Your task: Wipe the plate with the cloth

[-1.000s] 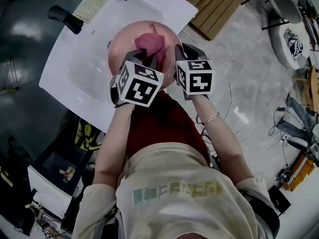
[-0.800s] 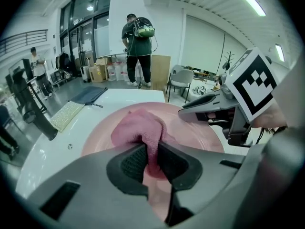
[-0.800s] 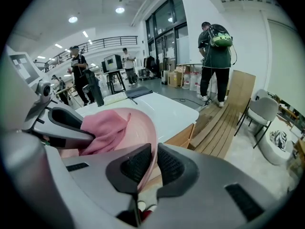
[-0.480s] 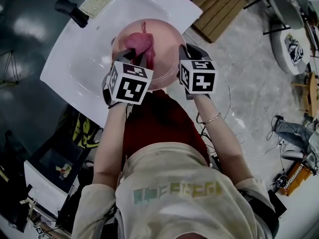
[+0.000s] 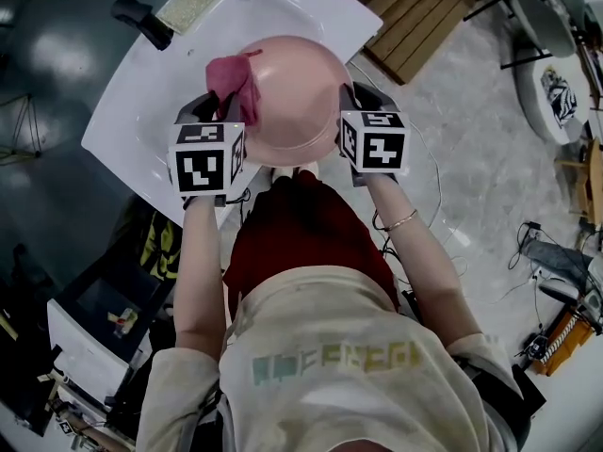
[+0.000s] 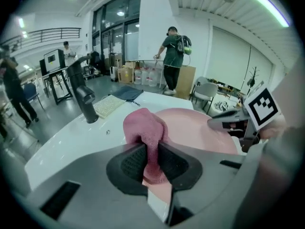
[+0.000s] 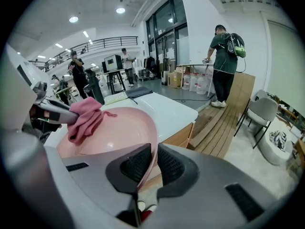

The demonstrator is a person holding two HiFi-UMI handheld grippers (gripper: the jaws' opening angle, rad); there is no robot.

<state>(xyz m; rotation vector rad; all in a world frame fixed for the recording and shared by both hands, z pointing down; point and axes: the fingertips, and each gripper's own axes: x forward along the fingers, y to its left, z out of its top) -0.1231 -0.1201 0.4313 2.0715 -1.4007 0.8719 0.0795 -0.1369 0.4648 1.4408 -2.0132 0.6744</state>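
A white sink (image 5: 141, 111) lies below a pink plate (image 5: 292, 92), which is held tilted above it. The right gripper (image 7: 151, 163) is clamped on the plate's right rim. The left gripper (image 6: 151, 161) pinches a pink cloth (image 6: 143, 128) against the plate's left edge

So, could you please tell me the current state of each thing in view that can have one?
Pink round plate: held up by its rim over the white sink.
Pink cloth: bunched, against the plate's edge.
Left gripper: jaws shut on the cloth.
Right gripper: jaws shut on the plate's rim.
Black tap: no water seen running.
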